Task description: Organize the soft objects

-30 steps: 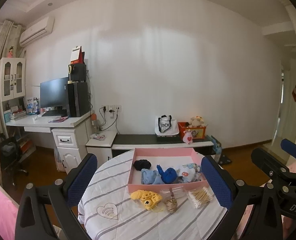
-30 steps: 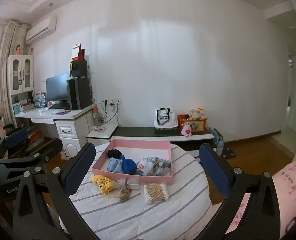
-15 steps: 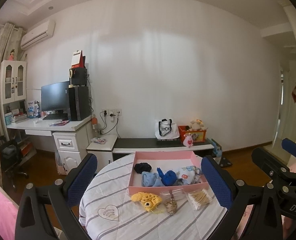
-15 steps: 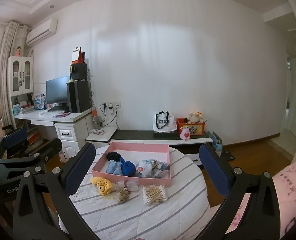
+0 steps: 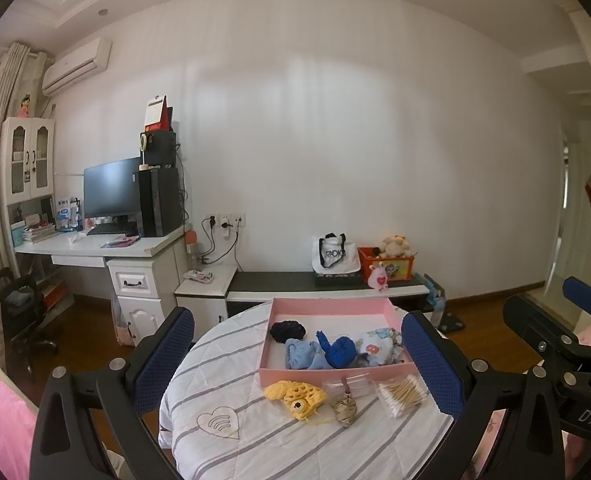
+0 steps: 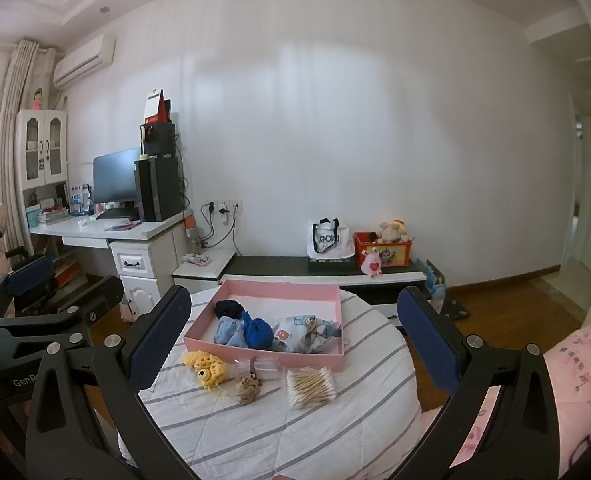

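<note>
Two grippers hung above a round table (image 5: 255,452) draped in a white cloth with grey stripes, both spread wide and gripping nothing. The left gripper (image 5: 295,360) framed the lower middle of its view, its blue pads (image 5: 167,356) far apart on either side of the table's contents. The right gripper (image 6: 291,344) stood likewise in its own view, pads (image 6: 427,336) well apart; it also showed at the right edge of the left view.

A shallow pink tray (image 5: 335,306) sat at the far side of the table, centre frame. Inside it lay a dark knitted piece (image 5: 287,331), a pale blue cloth (image 5: 299,358), a deep blue bundle (image 5: 341,352) and a printed cloth (image 5: 379,346), bunched toward the tray's near wall.

Just outside that wall, on the striped cloth, rested a yellow crocheted toy (image 5: 295,394), a small tan knitted piece (image 5: 345,410), a clear packet (image 5: 349,384) and a bag of cotton swabs (image 5: 401,394), in a row from left to right. In the right view the same row sat below the tray (image 6: 271,292), the yellow toy (image 6: 207,368) leftmost and the swabs (image 6: 311,386) rightmost.
</note>
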A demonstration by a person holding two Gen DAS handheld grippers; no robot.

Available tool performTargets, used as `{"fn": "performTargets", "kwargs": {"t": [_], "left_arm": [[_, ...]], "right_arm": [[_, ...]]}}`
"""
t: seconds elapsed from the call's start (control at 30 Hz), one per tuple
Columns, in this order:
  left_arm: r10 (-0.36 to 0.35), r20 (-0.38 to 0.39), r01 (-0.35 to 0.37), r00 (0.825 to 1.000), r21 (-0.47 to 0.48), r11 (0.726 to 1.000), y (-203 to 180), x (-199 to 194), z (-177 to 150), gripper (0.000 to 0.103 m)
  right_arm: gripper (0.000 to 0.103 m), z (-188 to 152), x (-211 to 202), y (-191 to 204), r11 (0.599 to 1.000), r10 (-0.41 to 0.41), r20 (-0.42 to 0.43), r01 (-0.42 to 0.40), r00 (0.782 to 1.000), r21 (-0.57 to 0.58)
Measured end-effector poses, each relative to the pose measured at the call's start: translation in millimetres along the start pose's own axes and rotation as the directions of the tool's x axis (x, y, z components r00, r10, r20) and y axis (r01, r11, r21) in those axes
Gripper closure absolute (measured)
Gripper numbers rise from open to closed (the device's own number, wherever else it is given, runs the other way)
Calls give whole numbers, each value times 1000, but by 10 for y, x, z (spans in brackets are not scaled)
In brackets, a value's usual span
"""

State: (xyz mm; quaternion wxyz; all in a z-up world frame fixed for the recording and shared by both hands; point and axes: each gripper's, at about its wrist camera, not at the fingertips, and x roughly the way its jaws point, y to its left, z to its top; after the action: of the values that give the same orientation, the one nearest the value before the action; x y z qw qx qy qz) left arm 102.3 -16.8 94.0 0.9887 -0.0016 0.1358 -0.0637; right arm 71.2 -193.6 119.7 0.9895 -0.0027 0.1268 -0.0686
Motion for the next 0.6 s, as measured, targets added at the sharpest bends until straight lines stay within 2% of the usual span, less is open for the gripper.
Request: {"fn": "performTargets", "kwargs": {"t": [0.3, 0.6], "left_arm": [[7, -35, -7, 999, -2, 1000, 20, 88, -24, 0], [16, -139, -15, 990, 6, 1000, 83, 356, -107, 0]], "right_arm": [[0, -31, 177, 9, 1000, 2, -42, -2, 999, -2], [0, -208, 511, 11, 1000, 12, -152, -10, 988, 14]]}}
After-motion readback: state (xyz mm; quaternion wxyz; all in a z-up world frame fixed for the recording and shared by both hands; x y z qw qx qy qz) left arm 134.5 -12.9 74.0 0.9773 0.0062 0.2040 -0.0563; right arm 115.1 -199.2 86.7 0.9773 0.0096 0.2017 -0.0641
